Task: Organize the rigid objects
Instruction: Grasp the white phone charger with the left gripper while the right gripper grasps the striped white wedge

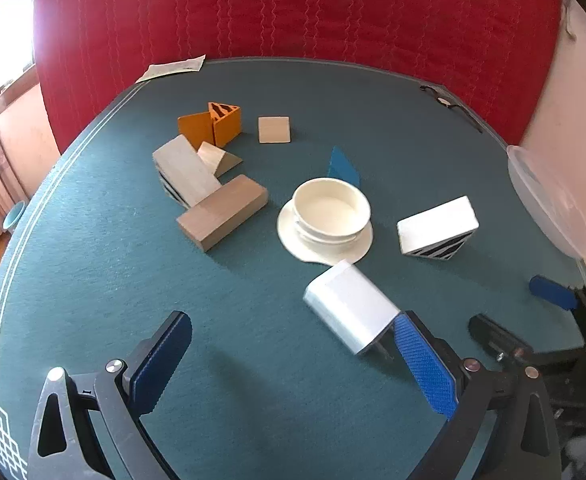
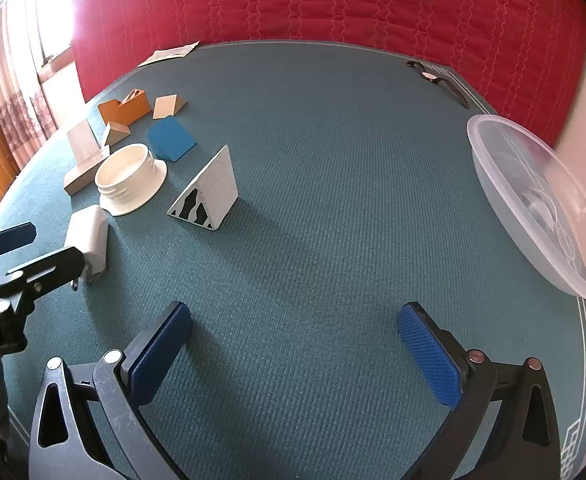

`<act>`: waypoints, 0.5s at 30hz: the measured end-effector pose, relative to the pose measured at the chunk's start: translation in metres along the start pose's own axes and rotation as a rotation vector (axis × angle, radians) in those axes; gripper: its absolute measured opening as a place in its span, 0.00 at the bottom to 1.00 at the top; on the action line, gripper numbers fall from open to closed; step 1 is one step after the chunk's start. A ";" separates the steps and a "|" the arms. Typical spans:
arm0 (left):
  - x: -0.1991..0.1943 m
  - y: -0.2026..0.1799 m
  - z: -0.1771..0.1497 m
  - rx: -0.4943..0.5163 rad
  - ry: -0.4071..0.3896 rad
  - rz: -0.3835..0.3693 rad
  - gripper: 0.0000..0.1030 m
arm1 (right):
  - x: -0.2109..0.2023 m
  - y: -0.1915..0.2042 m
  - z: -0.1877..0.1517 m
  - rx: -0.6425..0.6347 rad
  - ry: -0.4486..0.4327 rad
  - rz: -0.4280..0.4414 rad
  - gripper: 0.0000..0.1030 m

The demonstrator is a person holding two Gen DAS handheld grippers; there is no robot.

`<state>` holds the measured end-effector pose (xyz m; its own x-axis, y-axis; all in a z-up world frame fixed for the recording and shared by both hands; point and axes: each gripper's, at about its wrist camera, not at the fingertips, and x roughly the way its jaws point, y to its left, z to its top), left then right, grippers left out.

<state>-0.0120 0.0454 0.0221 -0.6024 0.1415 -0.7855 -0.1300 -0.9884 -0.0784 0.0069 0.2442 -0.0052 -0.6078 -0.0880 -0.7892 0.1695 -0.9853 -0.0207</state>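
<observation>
My left gripper is open and empty over the green table; a white charger plug lies just beyond its right finger. Past it stand a white jar on its lid, a white prism with black stripes, a blue block, several wooden blocks and orange pieces. My right gripper is open and empty over bare felt. The striped prism, jar and charger lie to its far left.
A clear plastic tub leans at the table's right edge by the wall, also in the left wrist view. A paper slip and a black strap lie at the far edge. A red quilted backrest stands behind.
</observation>
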 end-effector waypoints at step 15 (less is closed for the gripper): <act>0.012 -0.001 0.003 -0.013 0.019 0.060 0.98 | 0.000 0.000 -0.001 -0.004 0.000 -0.002 1.00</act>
<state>-0.0215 0.0478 0.0148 -0.5938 0.0815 -0.8005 -0.0838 -0.9957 -0.0391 0.0076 0.2445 -0.0051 -0.6081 -0.0861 -0.7892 0.1713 -0.9849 -0.0245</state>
